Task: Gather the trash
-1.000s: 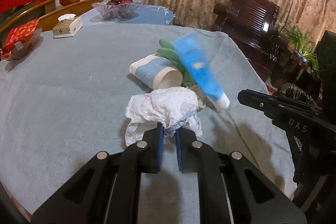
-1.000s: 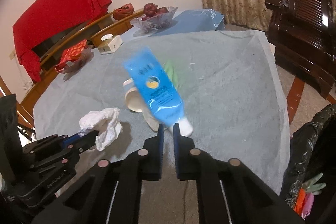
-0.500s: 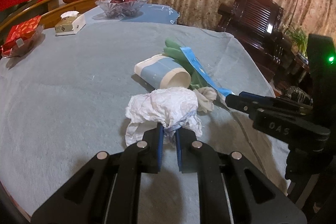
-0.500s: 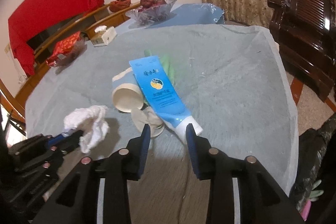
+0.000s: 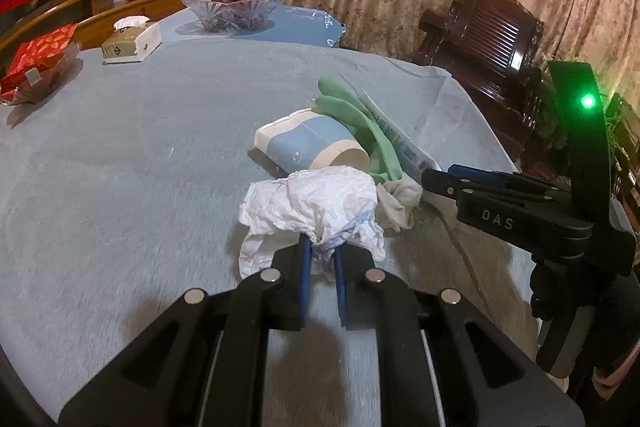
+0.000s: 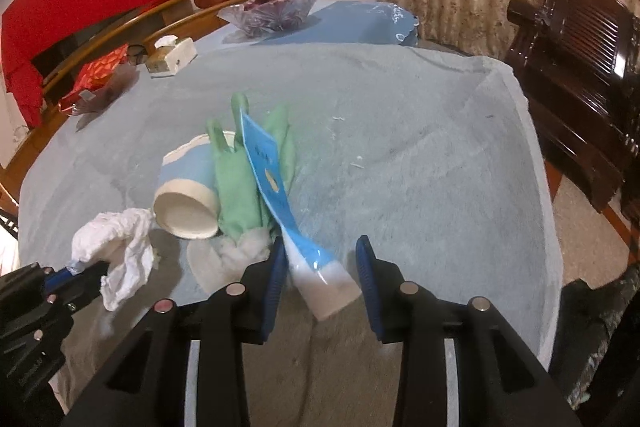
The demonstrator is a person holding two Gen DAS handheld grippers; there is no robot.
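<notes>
My right jaws have just spread and the blue tube, pinched a second ago, now lies loose between them on the worktop, so it needs regrasping. My left jaws pinch the tissue. Only the right view shows the tube's cap end.

Left claw clamped on crumpled white tissue over grey-clothed table, tipped paper cup just beyond, right claw alongside.
</notes>
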